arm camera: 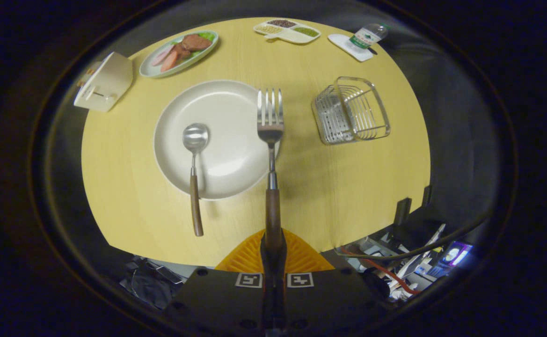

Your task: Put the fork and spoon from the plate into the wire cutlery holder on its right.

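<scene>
My gripper (273, 243) is shut on the wooden handle of the fork (270, 135), which is held up above the table with its tines pointing away from me, over the right rim of the white plate (226, 98). The spoon (194, 154) lies in the plate's left half, its bowl on the plate and its wooden handle sticking out over the near rim onto the table. The wire cutlery holder (351, 110) stands to the right of the plate, beyond and right of the fork's tines, with nothing visible in it.
On the round yellow table (348, 187), a green plate of food (178, 52) and a cream box (105, 82) sit beyond the plate to the left. A divided snack tray (287, 30) and a water bottle (368, 36) on a white coaster lie at the far side. Cluttered gear lies off the table's near right.
</scene>
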A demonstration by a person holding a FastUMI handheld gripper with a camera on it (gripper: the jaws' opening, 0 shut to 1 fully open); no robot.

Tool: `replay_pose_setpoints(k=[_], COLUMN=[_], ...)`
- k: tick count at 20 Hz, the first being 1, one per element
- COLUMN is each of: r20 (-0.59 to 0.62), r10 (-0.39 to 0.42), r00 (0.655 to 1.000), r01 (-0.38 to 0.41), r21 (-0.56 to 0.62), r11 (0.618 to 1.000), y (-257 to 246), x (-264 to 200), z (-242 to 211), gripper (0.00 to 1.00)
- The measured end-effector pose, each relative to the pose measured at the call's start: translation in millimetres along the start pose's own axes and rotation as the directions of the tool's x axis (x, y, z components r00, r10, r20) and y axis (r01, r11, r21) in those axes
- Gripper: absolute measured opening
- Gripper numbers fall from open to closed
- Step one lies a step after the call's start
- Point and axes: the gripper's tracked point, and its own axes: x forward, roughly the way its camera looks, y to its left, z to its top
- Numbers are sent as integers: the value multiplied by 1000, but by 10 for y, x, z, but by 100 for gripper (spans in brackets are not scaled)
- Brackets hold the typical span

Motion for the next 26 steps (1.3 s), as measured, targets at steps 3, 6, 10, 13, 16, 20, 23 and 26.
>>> replay_pose_setpoints(k=[3, 6, 10, 13, 16, 20, 23, 26], r20=[10, -18, -61, -94, -133, -161, -167, -167], r10=[5, -8, -27, -23, -26, -21, -13, -5], r00=[1000, 1000, 998, 995, 991, 987, 986, 986], r01=[-6, 10, 36, 38, 44, 36, 29, 20], r21=[50, 97, 144, 159, 133, 95, 94, 91], r11=[999, 995, 989, 986, 990, 995, 995, 996], y=[-190, -456, -777, -899, -980, -1005, -1011, -1011], x=[-174, -176, -42, 66, 181, 299, 328, 345], z=[119, 155, 174, 205, 224, 317, 363, 382], gripper=[5, 5, 5, 6, 6, 7, 11, 13])
